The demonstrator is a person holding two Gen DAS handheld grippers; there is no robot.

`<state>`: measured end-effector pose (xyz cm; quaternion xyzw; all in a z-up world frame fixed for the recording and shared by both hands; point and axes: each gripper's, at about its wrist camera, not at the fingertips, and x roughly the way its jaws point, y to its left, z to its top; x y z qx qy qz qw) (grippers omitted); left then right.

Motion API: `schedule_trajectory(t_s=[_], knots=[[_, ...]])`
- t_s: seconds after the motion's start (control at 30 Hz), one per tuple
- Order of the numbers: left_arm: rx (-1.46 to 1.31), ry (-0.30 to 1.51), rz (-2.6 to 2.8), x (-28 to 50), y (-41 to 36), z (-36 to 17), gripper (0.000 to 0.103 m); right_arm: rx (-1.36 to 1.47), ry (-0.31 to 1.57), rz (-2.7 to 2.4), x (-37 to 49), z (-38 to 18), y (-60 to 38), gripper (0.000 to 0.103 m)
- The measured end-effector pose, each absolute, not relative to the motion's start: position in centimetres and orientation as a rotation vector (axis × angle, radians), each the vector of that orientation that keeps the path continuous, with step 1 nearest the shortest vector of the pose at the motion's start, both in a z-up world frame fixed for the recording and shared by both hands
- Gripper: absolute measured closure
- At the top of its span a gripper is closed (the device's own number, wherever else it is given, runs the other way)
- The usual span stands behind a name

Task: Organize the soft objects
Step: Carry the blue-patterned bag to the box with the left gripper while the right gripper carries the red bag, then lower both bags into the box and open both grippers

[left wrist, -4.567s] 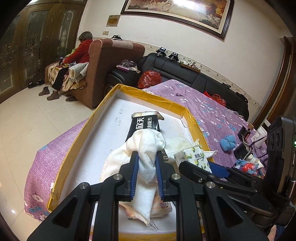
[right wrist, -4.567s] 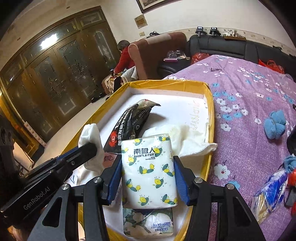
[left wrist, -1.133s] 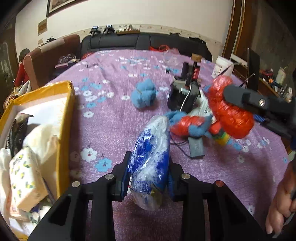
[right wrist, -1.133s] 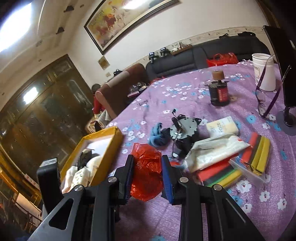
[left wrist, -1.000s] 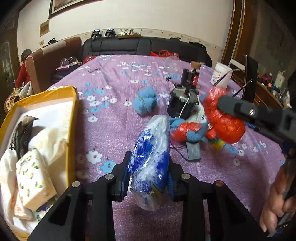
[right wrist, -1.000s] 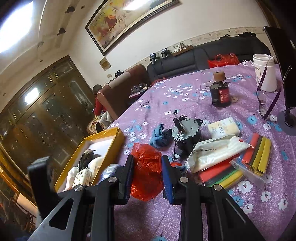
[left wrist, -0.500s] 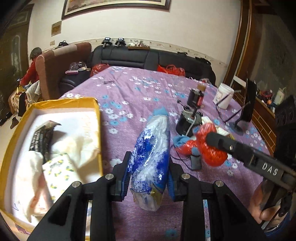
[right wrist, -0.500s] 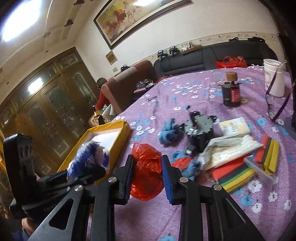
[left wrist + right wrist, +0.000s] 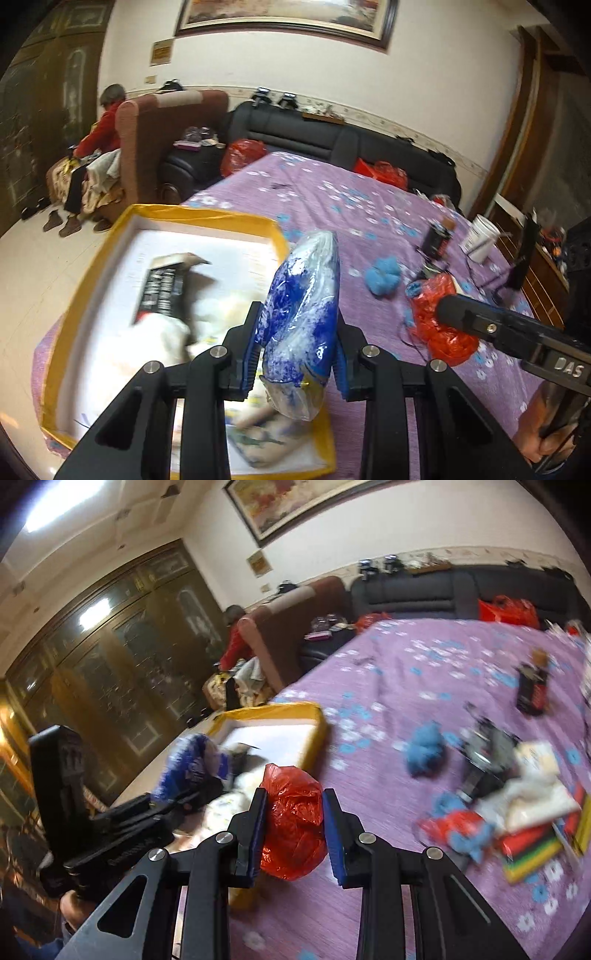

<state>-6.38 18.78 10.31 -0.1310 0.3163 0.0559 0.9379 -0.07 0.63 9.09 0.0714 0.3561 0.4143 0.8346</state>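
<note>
Yellow-rimmed box [image 9: 92,266] sits at left edge of the purple floral surface [image 9: 332,206], w/ a black packet [image 9: 162,291] & white soft stuff inside, blurred. Left tool [image 9: 297,354] is clamped on a blue-white plastic bag [image 9: 303,317], held over box's right rim. Right tool [image 9: 295,838] is clamped on a red plastic bag [image 9: 295,823], near box corner. Blue cloth [image 9: 424,753] lies further right on the surface.

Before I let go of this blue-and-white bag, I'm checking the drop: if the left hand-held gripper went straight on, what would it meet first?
Probably the yellow-rimmed box, near its right wall. The left hand-held gripper holds the blue-and-white bag there; depth is unclear.
</note>
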Motion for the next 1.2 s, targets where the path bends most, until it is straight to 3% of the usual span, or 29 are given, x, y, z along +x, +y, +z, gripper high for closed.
schedule_trajectory(t_s=[0.43,0.83,1.07,1.13,1.2], knots=[[-0.336,0.651,0.243,-7.1,26.2,9.1,0.071,0.087,0.798,0.931,2.2,9.1,10.6,0.071],[-0.407,0.741,0.270,-4.7,29.7,6.5,0.071,0.049,0.917,0.887,7.3,5.5,16.8,0.070],[-0.421,0.751,0.279,-4.6,29.9,5.8,0.070,0.024,0.931,0.878,8.0,4.4,18.2,0.062],[-0.418,0.751,0.279,-4.8,29.7,5.9,0.066,0.024,0.930,0.881,8.0,4.4,18.0,0.059],[-0.418,0.736,0.280,-4.9,29.5,6.2,0.056,0.019,0.922,0.881,7.8,4.4,17.9,0.058]])
